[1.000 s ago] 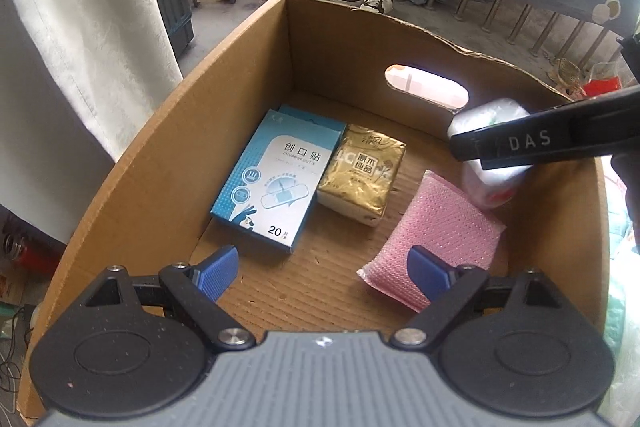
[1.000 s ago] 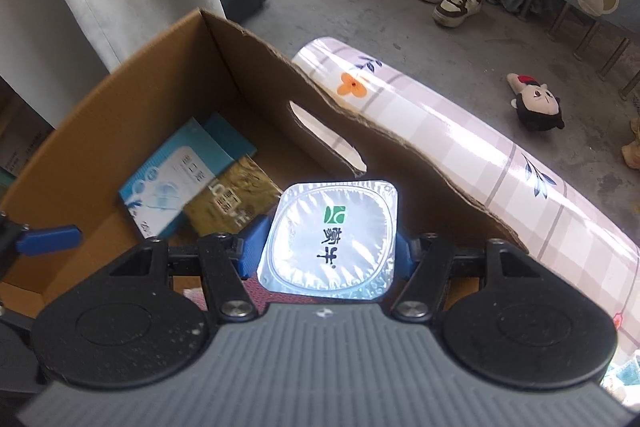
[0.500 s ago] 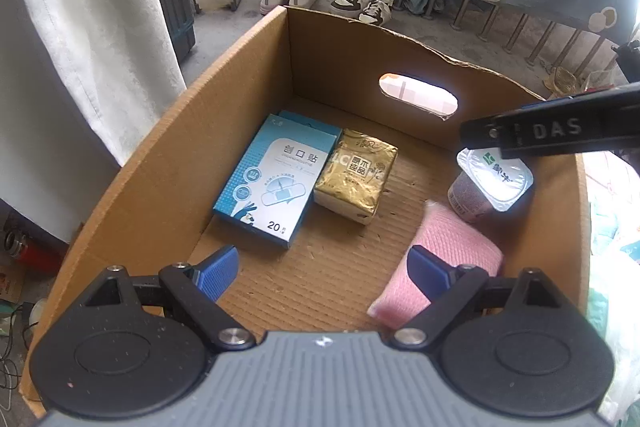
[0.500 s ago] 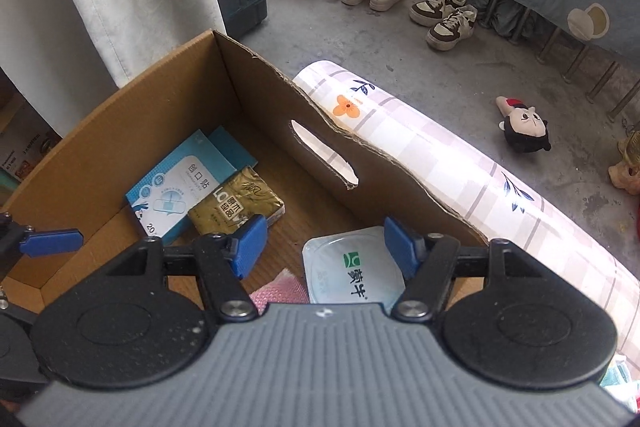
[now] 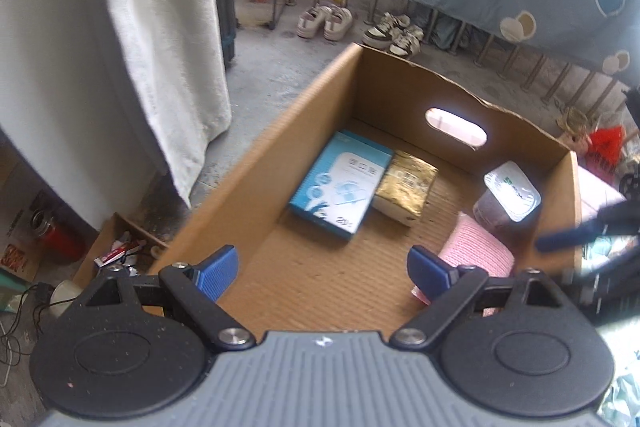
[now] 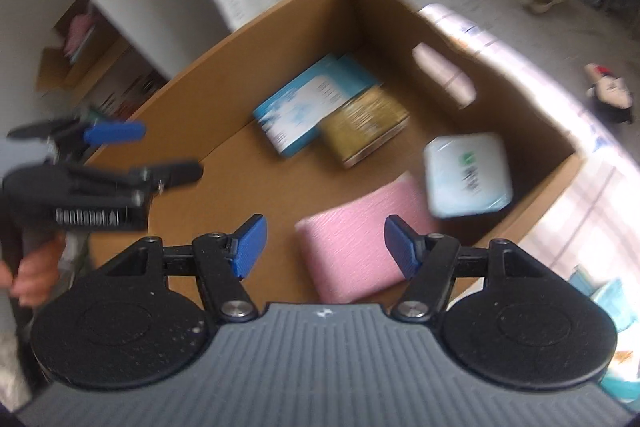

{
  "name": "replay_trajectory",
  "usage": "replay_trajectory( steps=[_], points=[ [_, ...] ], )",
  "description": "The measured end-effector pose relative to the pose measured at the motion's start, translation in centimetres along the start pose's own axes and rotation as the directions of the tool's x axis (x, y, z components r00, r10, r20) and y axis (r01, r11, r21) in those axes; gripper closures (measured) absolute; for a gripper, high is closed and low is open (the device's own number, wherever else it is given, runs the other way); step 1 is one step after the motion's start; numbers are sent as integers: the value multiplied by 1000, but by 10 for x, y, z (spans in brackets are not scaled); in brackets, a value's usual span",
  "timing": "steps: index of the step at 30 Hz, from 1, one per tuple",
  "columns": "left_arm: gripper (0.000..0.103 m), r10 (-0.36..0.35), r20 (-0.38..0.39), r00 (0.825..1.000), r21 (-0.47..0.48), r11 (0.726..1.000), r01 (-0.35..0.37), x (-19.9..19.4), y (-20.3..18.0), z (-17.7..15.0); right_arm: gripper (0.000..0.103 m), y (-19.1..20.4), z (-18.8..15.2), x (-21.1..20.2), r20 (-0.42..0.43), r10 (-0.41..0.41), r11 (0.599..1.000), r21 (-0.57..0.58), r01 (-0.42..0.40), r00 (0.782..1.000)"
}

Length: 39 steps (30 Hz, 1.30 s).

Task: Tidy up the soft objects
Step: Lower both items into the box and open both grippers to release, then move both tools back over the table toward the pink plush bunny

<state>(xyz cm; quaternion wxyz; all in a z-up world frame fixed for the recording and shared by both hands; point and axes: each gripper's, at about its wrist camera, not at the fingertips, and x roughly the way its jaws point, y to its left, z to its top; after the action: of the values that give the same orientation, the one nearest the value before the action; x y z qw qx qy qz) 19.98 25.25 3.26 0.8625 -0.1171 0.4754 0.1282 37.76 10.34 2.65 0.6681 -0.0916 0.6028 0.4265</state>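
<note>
Both wrist views look down from near opposite sides into the same cardboard box (image 5: 256, 183).

The right gripper (image 6: 324, 247) has let go of the yogurt cup (image 6: 467, 174), which now sits in the box (image 6: 280, 11) corner by the pink pad (image 6: 356, 251), and both grippers have pulled back, jaws wide
</note>
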Motion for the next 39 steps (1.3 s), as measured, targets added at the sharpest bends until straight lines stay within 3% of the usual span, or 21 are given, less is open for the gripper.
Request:
replay_trajectory(
  steps=[1, 4, 5, 10, 12, 14, 20, 21, 24, 26, 27, 31, 32, 33, 34, 35, 36, 39],
  points=[
    [11, 2, 11, 1000, -9, 1000, -2, -6, 6, -1, 38, 0, 0, 0, 0, 0, 1000, 0, 0, 1000],
    [10, 15, 49, 999, -40, 999, -13, -23, 25, -8, 33, 27, -6, 20, -128, 66, 995, -66, -75, 990],
    [10, 16, 61, 998, -50, 999, -13, -29, 31, -10, 30, 27, -6, 20, -128, 66, 995, -66, -75, 990],
    [9, 11, 100, 995, -90, 996, -2, -53, 57, -29, 27, 67, -12, 66, -306, 20, 978, -193, -83, 952],
    [9, 10, 115, 993, -100, 995, 2, -61, 64, -38, 27, 70, -11, 74, -327, 8, 977, -200, -78, 945],
    [9, 10, 126, 992, -117, 993, 5, -66, 70, -44, 27, 72, -8, 96, -390, -51, 977, -211, -35, 919],
    [9, -5, 154, 988, -172, 985, 32, -76, 87, -60, 27, 58, -3, 111, -391, -194, 965, -240, 104, 900],
    [9, -3, 156, 988, -180, 983, 32, -78, 89, -63, 27, 54, -2, 110, -394, -177, 972, -214, 97, 902],
    [9, -3, 161, 987, -194, 980, 35, -81, 93, -70, 25, 52, -3, 100, -350, -172, 973, -207, 103, 921],
    [9, -4, 171, 985, -200, 979, 38, -86, 94, -74, 22, 57, -6, 82, -305, -130, 975, -215, 65, 943],
    [9, -2, 181, 983, -200, 979, 38, -90, 95, -77, 22, 57, -6, 82, -305, -130, 975, -215, 65, 943],
    [9, 13, 233, 972, -180, 983, 29, -111, 90, -92, 20, 69, -13, 34, -206, -28, 979, -206, -15, 978],
    [9, 11, 244, 970, -171, 985, 32, -118, 88, -96, 20, 71, -16, 3, -128, 29, 979, -197, -54, 991],
    [9, 6, 257, 966, -161, 986, 37, -126, 86, -101, 19, 71, -16, 3, -128, 29, 979, -197, -54, 991],
    [9, -2, 270, 963, -150, 988, 44, -134, 84, -106, 18, 73, -25, -36, -23, 94, 979, -178, -97, 995],
    [8, -9, 284, 959, -139, 989, 51, -141, 81, -111, 17, 73, -33, -55, 31, 119, 980, -166, -112, 992],
    [7, -18, 300, 954, -126, 990, 58, -150, 77, -117, 16, 73, -33, -55, 31, 119, 980, -166, -112, 992],
    [6, -48, 352, 935, -71, 994, 78, -174, 64, -134, 14, 71, -64, -109, 189, 148, 982, -143, -122, 971]
  ],
)
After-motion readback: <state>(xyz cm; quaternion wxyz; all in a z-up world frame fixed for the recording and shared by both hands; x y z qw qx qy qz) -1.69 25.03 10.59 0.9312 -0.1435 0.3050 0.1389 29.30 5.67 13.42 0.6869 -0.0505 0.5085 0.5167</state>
